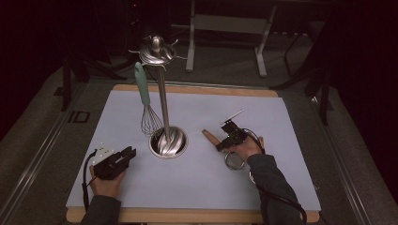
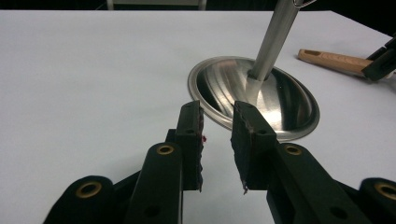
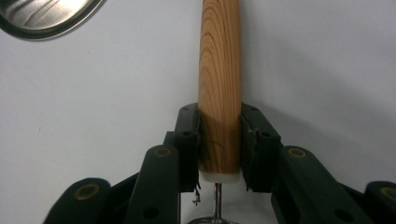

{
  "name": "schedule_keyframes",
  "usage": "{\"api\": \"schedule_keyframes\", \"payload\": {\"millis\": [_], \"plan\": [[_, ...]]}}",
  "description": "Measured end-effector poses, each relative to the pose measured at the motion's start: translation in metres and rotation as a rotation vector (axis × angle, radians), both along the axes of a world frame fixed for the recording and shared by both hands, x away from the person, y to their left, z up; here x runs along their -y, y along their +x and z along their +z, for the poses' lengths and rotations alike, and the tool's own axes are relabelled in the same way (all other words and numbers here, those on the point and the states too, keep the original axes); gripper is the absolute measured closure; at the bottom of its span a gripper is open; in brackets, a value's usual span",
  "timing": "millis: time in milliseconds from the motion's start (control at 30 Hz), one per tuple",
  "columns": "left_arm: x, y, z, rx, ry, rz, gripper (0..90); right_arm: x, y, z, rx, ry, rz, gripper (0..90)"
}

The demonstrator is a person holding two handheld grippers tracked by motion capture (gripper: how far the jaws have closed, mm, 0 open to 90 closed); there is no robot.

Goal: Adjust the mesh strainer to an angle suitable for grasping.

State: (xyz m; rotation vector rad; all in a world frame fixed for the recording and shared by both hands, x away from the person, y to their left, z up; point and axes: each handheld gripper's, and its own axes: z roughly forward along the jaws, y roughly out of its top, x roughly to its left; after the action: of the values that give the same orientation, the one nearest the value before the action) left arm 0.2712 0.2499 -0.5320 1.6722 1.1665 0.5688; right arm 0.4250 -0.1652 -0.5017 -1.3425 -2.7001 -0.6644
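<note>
A small strainer lies on the white mat right of the stand, its wooden handle (image 1: 210, 137) pointing up-left and its wire ring (image 1: 234, 161) by the person's right hand. My right gripper (image 1: 220, 146) is shut on that handle: in the right gripper view both pads press the sides of the wooden handle (image 3: 219, 60) near its white end cap, at the right gripper (image 3: 219, 114). My left gripper (image 1: 127, 153) rests low on the mat at the left, aimed at the stand. In its own view the left gripper (image 2: 217, 121) is open with nothing between the pads.
A steel utensil stand rises mid-mat from a round base (image 1: 168, 142) (image 2: 285, 100) (image 3: 42, 16), with a hook crown (image 1: 157, 51) on top. A whisk with a teal handle (image 1: 142, 84) hangs from it. The wooden table edge (image 1: 187, 215) runs along the front.
</note>
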Motion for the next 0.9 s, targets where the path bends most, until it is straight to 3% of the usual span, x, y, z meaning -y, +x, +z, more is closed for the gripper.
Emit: {"api": "schedule_keyframes", "payload": {"millis": [500, 900], "plan": [[0.000, 0.000, 0.000, -0.001, 0.005, 0.005, 72.1, 0.001, -0.009, 0.024, 0.088, 0.085, -0.011, 70.4], [0.000, 0.000, 0.000, 0.000, 0.010, 0.010, 71.8, -0.008, -0.018, 0.037, 0.138, 0.122, 0.005, 70.4]]}}
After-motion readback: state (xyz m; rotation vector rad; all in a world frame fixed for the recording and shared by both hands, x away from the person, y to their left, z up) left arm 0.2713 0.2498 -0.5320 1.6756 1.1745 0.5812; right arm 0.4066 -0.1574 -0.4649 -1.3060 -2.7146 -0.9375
